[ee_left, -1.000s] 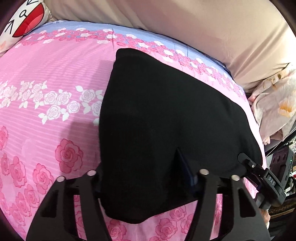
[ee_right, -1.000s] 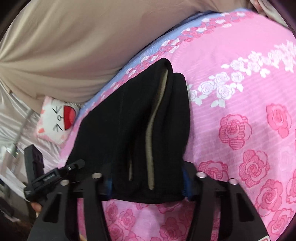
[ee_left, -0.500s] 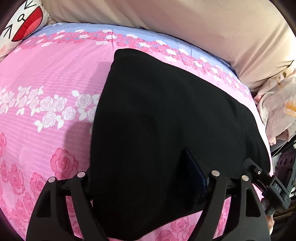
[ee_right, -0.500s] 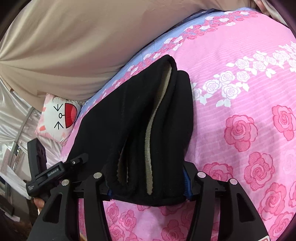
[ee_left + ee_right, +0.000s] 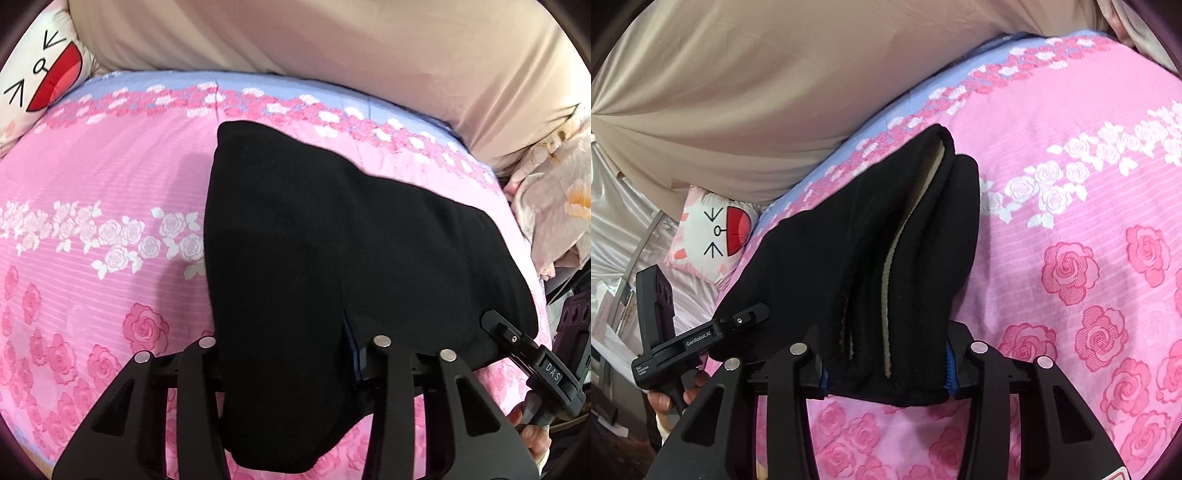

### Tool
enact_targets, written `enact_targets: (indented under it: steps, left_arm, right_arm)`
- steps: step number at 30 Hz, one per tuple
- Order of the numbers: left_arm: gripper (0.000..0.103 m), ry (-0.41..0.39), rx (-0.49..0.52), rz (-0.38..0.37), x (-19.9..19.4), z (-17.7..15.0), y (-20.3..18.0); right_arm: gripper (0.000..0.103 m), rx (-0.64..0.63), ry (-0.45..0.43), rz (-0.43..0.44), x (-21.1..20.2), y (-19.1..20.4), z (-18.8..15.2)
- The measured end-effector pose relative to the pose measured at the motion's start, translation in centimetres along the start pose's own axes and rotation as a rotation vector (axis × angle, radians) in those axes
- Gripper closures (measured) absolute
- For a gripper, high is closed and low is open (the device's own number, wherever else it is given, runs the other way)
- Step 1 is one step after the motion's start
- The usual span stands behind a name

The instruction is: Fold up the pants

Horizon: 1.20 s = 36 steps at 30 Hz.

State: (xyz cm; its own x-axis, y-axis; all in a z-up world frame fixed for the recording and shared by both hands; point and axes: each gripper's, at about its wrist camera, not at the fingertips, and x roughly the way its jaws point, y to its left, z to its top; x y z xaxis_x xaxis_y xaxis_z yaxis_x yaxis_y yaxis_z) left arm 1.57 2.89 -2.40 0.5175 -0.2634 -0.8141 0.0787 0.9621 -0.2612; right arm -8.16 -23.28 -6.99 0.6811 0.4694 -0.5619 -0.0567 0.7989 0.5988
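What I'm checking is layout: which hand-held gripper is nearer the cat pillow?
Left. The left hand-held gripper grips the pants on the pillow side; the right hand-held gripper grips their far side.

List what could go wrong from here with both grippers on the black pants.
1. The right gripper spans a thick stack of black pants; inner layers with the beige lining could slip out and splay.
2. The left gripper grips only the near edge; the far part on the pink bedsheet may drag and bunch.
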Motion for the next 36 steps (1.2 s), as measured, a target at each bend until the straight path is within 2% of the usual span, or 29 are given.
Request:
enact_targets:
  steps: [4,7,10,11,13,14,16,17,19,20,23,24,25,27,28,30,36]
  left_arm:
    - [0.064,0.001,0.010,-0.037,-2.3,-0.5,-0.2]
    - [0.064,0.040,0.008,-0.078,-3.3,-1.7,0.4]
    - [0.060,0.086,0.012,-0.050,-1.9,-3.1,0.8]
    - [0.057,0.092,0.009,-0.033,-1.4,-3.3,0.8]
    - [0.052,0.099,0.008,-0.007,-0.7,-3.7,0.8]
    - [0.049,0.092,0.016,0.006,-0.6,-3.7,0.6]
    - [0.043,0.086,0.021,0.013,-0.5,-3.8,0.5]
    - [0.035,0.086,0.016,0.016,-0.2,-3.8,0.5]
    - [0.026,0.079,-0.006,0.030,0.4,-3.9,0.9]
    - [0.025,0.077,-0.011,0.028,0.5,-3.9,1.0]
    - [0.026,0.072,-0.017,0.027,0.6,-3.9,0.9]
    - [0.030,0.071,-0.016,0.026,0.6,-3.9,0.8]
    - [0.034,0.072,-0.013,0.021,0.5,-3.8,0.7]
    - [0.048,0.061,0.007,0.023,-0.1,-3.8,0.3]
    - [0.050,0.051,0.025,0.033,-0.5,-3.7,-0.1]
    - [0.057,0.041,0.053,0.042,-1.0,-3.6,-0.5]
    - [0.062,0.027,0.061,0.031,-2.2,-3.3,-0.8]
  right_arm:
    - [0.062,-0.019,-0.007,0.024,-2.0,1.2,-0.5]
    - [0.062,-0.020,0.007,0.036,-3.7,1.4,-1.8]
    - [0.059,-0.002,0.046,0.013,-3.5,0.6,-3.3]
    - [0.057,0.023,0.062,0.002,-2.8,-0.3,-3.8]
    - [0.046,0.070,0.078,0.011,-1.8,-1.5,-4.2]
    - [0.046,0.096,0.074,0.033,-1.6,-1.8,-4.3]
    - [0.041,0.081,0.070,0.032,-1.5,-1.5,-4.2]
    - [0.039,0.067,0.070,0.031,-1.4,-1.3,-4.2]
    - [0.029,0.047,0.069,0.028,-1.1,-0.7,-4.2]
    - [0.029,0.036,0.068,0.024,-1.0,-0.4,-4.2]
    - [0.028,0.008,0.050,0.000,-0.6,0.2,-4.4]
    - [0.029,0.010,0.045,0.000,-0.6,0.2,-4.4]
    - [0.036,0.014,0.040,-0.002,-0.6,0.2,-4.4]
    - [0.048,0.014,0.037,-0.012,-0.6,0.2,-4.4]
    - [0.054,0.026,0.034,0.006,-0.8,0.1,-4.4]
    - [0.059,0.027,0.020,0.018,-1.3,0.2,-4.4]
    - [0.061,-0.016,-0.011,0.024,-2.6,1.3,-4.0]
